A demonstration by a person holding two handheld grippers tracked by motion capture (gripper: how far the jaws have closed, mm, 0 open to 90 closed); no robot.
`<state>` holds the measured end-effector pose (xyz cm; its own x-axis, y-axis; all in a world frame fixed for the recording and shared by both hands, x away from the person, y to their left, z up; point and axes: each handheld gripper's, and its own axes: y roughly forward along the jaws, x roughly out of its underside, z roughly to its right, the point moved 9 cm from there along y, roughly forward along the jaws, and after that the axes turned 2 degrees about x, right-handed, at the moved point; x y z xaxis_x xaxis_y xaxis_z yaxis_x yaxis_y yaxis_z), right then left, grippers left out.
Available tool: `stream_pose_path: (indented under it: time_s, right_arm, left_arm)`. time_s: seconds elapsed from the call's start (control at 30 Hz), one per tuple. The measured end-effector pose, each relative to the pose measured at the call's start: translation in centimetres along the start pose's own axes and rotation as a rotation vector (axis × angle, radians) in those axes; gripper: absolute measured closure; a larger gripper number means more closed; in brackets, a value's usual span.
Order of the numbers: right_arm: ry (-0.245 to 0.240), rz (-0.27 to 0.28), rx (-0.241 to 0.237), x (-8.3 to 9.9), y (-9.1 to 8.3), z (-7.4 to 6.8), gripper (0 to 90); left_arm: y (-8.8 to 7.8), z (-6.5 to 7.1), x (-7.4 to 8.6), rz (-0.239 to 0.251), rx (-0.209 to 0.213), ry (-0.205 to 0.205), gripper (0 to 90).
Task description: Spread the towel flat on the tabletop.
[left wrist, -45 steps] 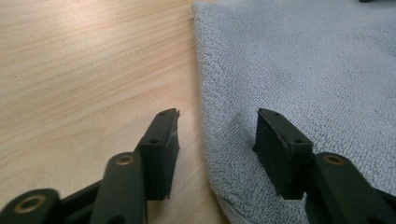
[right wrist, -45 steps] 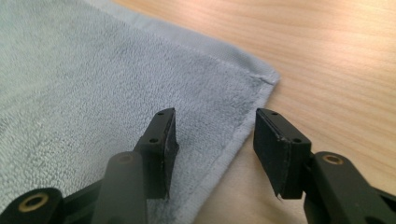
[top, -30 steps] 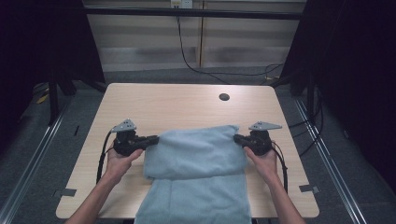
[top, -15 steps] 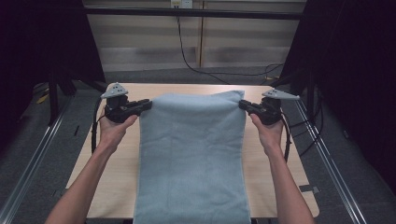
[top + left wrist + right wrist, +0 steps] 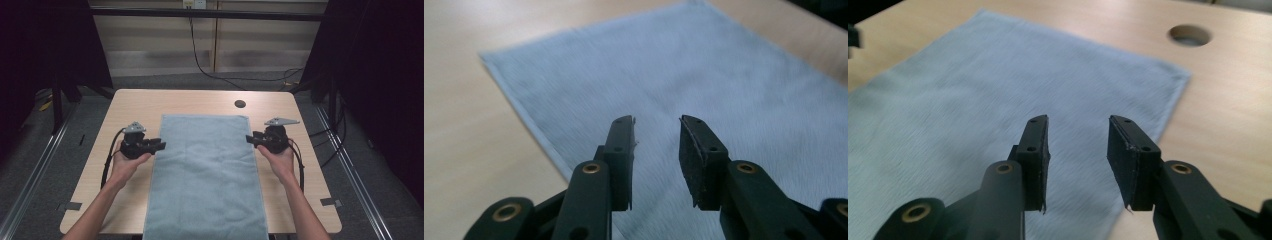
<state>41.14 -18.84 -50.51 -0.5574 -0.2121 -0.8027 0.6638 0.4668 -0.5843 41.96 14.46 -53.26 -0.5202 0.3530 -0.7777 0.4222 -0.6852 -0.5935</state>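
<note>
Towel spread flat on the table, a gripper at each side

The towel lies along the middle of the table, its near end over the near edge. Left gripper sits just left, right gripper just right; a hole lies beyond the far right corner.

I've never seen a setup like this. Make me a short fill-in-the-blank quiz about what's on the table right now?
1. The light blue towel lies spread ____ on the table.
2. The left gripper and right gripper both have their jaws ____, with nothing between them.
3. Beyond the towel's far edge the tabletop has a round ____.

Missing words: flat; open; hole
</note>
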Motion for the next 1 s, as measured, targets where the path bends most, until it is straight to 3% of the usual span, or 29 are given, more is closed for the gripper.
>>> stream_pose_path:
  time_s: [0.13,0.3,0.43,0.57,0.7,0.87,1.0]
  right_arm:
    - [-0.010,-0.051,-0.058,2.7,0.6,-1.6,62.4]
    - [0.008,-0.092,-0.062,4.8,2.5,-1.4,51.7]
    - [-0.045,-0.124,-0.030,5.6,3.2,-1.4,47.3]
    - [-0.127,-0.116,0.012,5.9,3.1,-1.8,51.0]
    - [-0.125,-0.103,-0.007,6.5,2.4,-2.2,51.5]
    - [-0.044,-0.077,-0.086,7.4,1.1,-2.7,51.5]
    - [-0.048,-0.089,-0.106,8.2,0.1,-3.7,51.5]
  left_arm:
    - [1.2,-0.3,1.9,-0.035,0.003,-0.014,64.4]
    - [1.3,-0.8,2.0,-0.020,-0.001,-0.047,57.5]
    - [1.6,-0.6,2.8,-0.038,-0.003,-0.004,56.2]
    - [1.3,-0.2,3.2,-0.037,-0.007,0.030,65.1]
    - [0.8,0.4,3.8,-0.038,0.004,0.036,67.0]
    - [-0.2,1.5,4.7,-0.048,0.032,0.044,66.9]
    - [-1.0,2.4,5.5,-0.044,0.036,0.055,66.7]
